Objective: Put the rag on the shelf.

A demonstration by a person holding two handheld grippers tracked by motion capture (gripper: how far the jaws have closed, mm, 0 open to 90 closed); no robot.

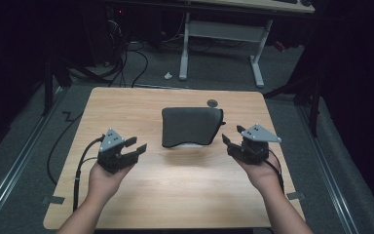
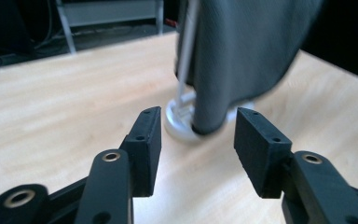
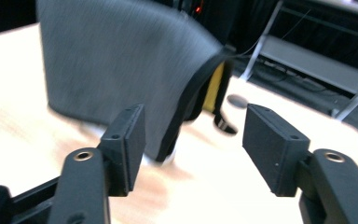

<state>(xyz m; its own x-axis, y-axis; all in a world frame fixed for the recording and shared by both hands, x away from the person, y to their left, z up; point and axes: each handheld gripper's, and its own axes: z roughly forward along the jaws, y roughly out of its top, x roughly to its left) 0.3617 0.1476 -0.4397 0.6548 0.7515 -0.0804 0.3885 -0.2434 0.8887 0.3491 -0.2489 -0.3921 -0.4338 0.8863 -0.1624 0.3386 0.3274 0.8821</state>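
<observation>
cloth: a dark grey fabric cover [image 1: 191,126] is draping over a white stand [image 2: 179,123] mid-table, between my two grippers.
left gripper [image 1: 135,146]: jaws are standing apart, grasping nothing, just left of the cloth.
right gripper [image 1: 232,135]: jaws are also gaping, empty, near its black-trimmed right edge [image 3: 193,95].
handling: i'm judging it soft, light and floppy; i'm favouring the lower side hems.
in the way: the stand's round base; something yellow underneath is blurring, possibly a tag.

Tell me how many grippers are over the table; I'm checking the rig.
2. The left gripper is left of the grey cloth; the right gripper is to its right. Both open, holding nothing.
</observation>
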